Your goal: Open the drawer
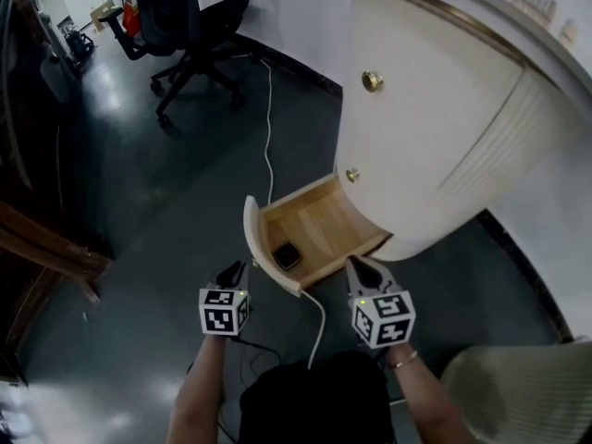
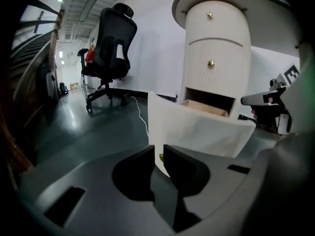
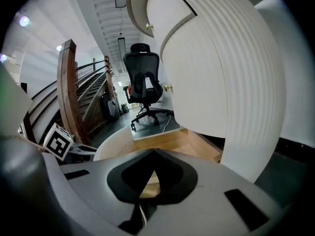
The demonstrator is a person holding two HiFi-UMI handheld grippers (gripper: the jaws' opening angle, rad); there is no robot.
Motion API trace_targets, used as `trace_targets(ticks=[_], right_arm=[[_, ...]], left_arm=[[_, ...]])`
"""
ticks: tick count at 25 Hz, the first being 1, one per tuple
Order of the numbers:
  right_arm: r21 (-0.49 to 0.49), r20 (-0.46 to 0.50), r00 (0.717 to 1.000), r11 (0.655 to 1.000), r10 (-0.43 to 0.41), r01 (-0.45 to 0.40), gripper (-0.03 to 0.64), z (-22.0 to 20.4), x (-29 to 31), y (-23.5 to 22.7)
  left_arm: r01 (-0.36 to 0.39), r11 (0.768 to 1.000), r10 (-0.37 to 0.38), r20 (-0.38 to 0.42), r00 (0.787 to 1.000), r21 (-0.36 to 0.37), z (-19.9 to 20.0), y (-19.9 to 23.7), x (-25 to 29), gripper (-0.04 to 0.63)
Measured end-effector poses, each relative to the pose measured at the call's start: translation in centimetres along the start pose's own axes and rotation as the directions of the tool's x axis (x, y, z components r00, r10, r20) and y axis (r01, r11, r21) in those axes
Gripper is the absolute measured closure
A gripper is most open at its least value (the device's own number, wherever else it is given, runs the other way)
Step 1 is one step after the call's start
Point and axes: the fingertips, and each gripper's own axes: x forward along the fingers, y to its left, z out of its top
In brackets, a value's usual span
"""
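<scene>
The cream round cabinet (image 1: 435,128) has its bottom drawer (image 1: 252,239) pulled out, showing a wooden inside with a small black object (image 1: 287,254) in it. My left gripper (image 1: 237,271) hovers just left of the curved drawer front (image 2: 197,132). Its jaws stand a narrow gap apart with nothing between them (image 2: 159,149). The drawer's brass knob (image 2: 161,157) shows beyond that gap. My right gripper (image 1: 359,265) is at the drawer's right corner, jaws shut and empty (image 3: 153,152), pointing over the wooden drawer floor (image 3: 167,141).
Two upper fronts carry brass knobs (image 1: 372,81) (image 1: 352,175). A black office chair (image 1: 190,17) stands at the back left, and a white cable (image 1: 270,137) runs across the dark floor to the drawer. Dark wooden furniture (image 1: 46,248) is at left, a pale ribbed seat (image 1: 518,396) at bottom right.
</scene>
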Motion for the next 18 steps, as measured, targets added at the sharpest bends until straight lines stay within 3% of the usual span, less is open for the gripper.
trace_targets(ticks=[9,18], right_arm=[[0.005,0.027,1.000,1.000,0.008,-0.008,0.614,1.1,-0.2,0.4],[0.024,0.069,0.998,1.000,0.000,-0.002,0.614,2.2,-1.2,0.0]], left_arm=[[-0.044,0.999,0.042,0.164,0.986,0.008,5.6,-0.6,-4.2,0.558],[-0.062,0.998,0.053,0.305,0.951,0.018,9.7,-2.1,-7.6,0.588]])
